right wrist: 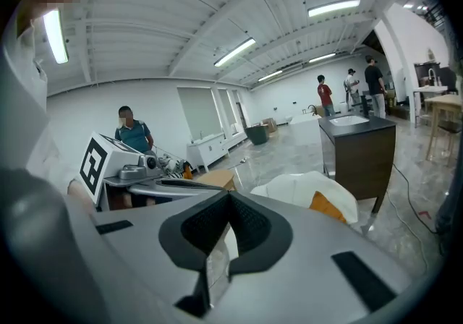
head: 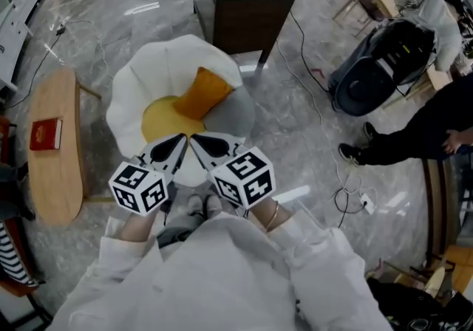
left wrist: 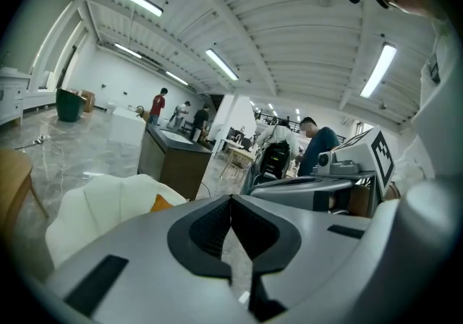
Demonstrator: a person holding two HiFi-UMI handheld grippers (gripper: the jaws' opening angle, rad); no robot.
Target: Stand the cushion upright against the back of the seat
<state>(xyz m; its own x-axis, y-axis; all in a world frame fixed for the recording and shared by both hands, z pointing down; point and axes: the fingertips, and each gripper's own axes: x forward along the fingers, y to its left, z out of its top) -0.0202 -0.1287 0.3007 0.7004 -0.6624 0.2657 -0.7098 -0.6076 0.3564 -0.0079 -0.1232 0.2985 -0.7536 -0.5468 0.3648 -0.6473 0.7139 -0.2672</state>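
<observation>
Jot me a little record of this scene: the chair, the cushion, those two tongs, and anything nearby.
Chair: white, shell-shaped, yellow seat
Cushion: orange, propped against the chair's back
Left tongs: shut, empty, clear of the cushion
Right tongs: shut, empty, beside the left
Nearby: wooden side table with a red book; dark cabinet behind the chair

a white shell-backed chair (head: 159, 63) stands on the grey marble floor (head: 310, 137); an orange cushion (head: 201, 93) leans against its back.
</observation>
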